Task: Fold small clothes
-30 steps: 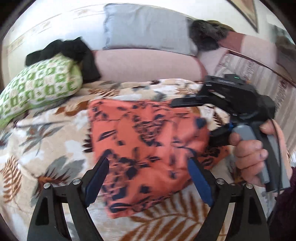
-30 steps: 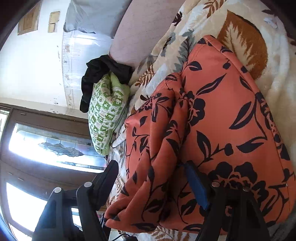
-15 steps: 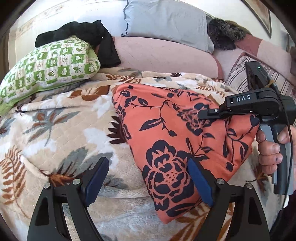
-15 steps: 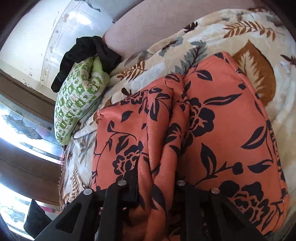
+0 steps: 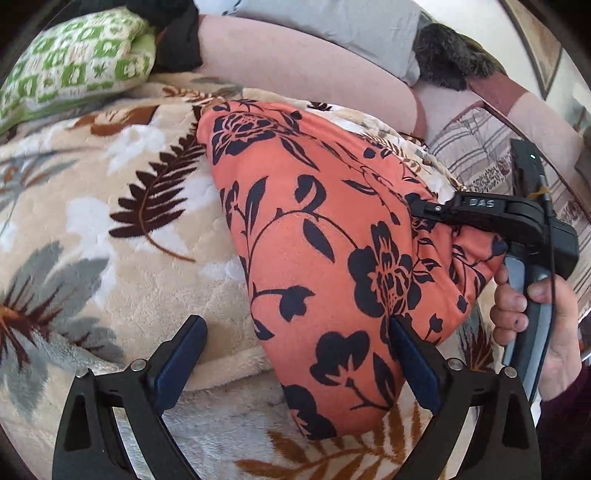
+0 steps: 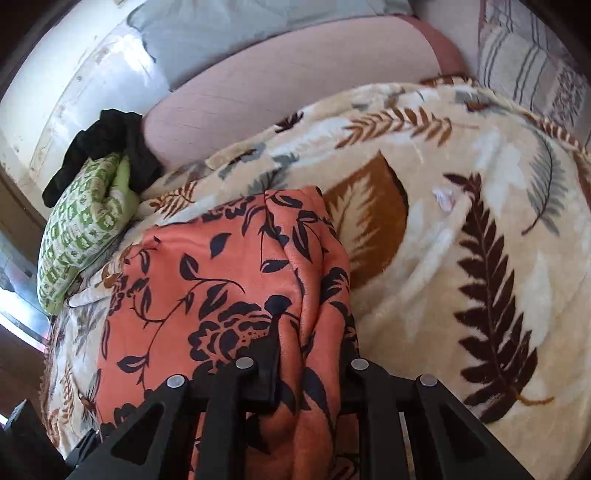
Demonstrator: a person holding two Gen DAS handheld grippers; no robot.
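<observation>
An orange garment with a dark floral print [image 5: 317, 236] lies bunched on a beige leaf-patterned blanket [image 5: 110, 229]. My right gripper [image 6: 306, 354] is shut on a gathered fold of the garment [image 6: 229, 280]; it also shows in the left wrist view [image 5: 436, 214], pinching the garment's right edge and lifting it. My left gripper [image 5: 295, 354] is open, its blue-padded fingers [image 5: 413, 365] just in front of the garment's near end, the right finger touching the cloth.
A green-and-white patterned pillow [image 5: 74, 62] with black clothing [image 5: 177, 44] on it lies at the far left. A pink bolster [image 5: 303, 70], a grey pillow [image 5: 332, 22] and a striped cushion [image 5: 476, 147] line the back. Bare blanket [image 6: 461, 221] lies right of the garment.
The right gripper closed on the garment's edge and pulled it up and over, narrowing the cloth into a bunched fold. The left gripper stayed open and shifted closer to the blanket.
</observation>
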